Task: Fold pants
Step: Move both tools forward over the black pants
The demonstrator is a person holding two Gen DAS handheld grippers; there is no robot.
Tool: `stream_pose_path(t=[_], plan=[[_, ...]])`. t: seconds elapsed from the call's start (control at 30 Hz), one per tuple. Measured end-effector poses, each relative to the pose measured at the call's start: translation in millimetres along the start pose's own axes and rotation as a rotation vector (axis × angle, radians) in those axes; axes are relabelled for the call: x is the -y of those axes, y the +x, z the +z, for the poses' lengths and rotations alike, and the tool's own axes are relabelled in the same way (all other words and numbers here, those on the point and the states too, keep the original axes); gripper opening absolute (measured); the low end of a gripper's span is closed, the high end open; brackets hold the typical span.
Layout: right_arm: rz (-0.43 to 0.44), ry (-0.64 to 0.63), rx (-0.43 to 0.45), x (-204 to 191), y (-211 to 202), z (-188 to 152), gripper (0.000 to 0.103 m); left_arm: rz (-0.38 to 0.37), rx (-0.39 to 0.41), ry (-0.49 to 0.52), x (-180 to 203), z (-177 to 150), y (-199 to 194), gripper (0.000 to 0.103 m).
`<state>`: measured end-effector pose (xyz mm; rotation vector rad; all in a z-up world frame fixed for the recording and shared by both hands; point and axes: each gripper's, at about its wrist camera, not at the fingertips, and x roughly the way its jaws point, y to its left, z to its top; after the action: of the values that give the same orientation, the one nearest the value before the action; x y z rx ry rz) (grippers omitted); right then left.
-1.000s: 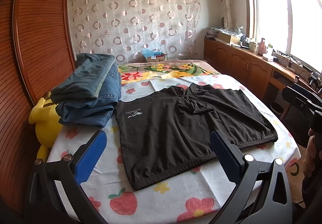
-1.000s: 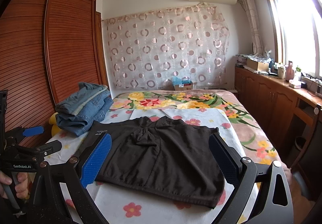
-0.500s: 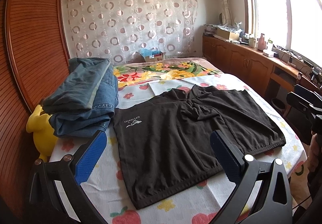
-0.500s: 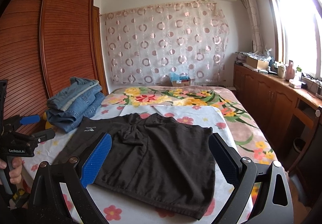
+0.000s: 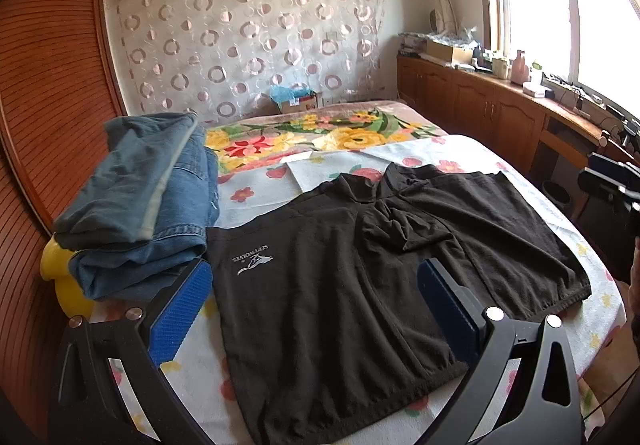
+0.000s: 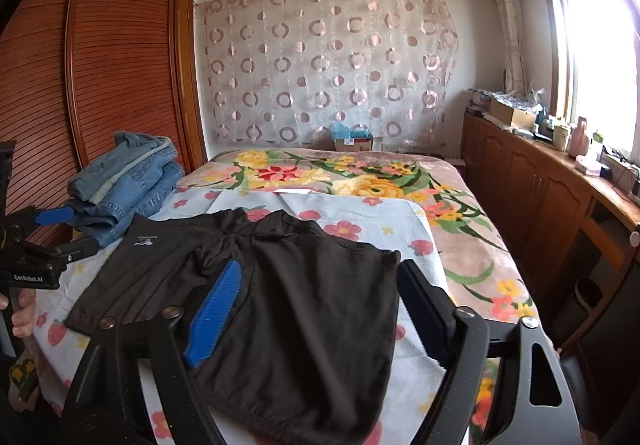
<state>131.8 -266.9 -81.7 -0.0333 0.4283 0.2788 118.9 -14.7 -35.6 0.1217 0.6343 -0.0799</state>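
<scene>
Black shorts lie spread flat on the bed, with a white logo on the left leg; they also show in the right wrist view. My left gripper is open and empty, hovering above the near hem of the left leg. My right gripper is open and empty, hovering above the right leg. The left gripper also shows at the left edge of the right wrist view, and the right one at the right edge of the left wrist view.
A pile of folded blue jeans sits at the bed's left side on a yellow plush toy. A wooden wardrobe stands on the left. Wooden cabinets run along the right under the window. The bed has a flowered cover.
Both grippers have moved forward and down toward the shorts. The right gripper's fingers now stand a little closer together than before.
</scene>
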Motion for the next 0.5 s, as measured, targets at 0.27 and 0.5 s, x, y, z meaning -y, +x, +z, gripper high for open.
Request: stream_pose_path(t=[0.27, 0.5], plan=[[-0.014, -0.007, -0.047, 10, 19, 13, 0.066, -0.019, -0.021, 0.015, -1, 16, 23, 0.103], [-0.022, 0.026, -0.132, 23, 39, 17, 0.051, -0.054, -0.062, 0.032, -5, 26, 56, 0.103]])
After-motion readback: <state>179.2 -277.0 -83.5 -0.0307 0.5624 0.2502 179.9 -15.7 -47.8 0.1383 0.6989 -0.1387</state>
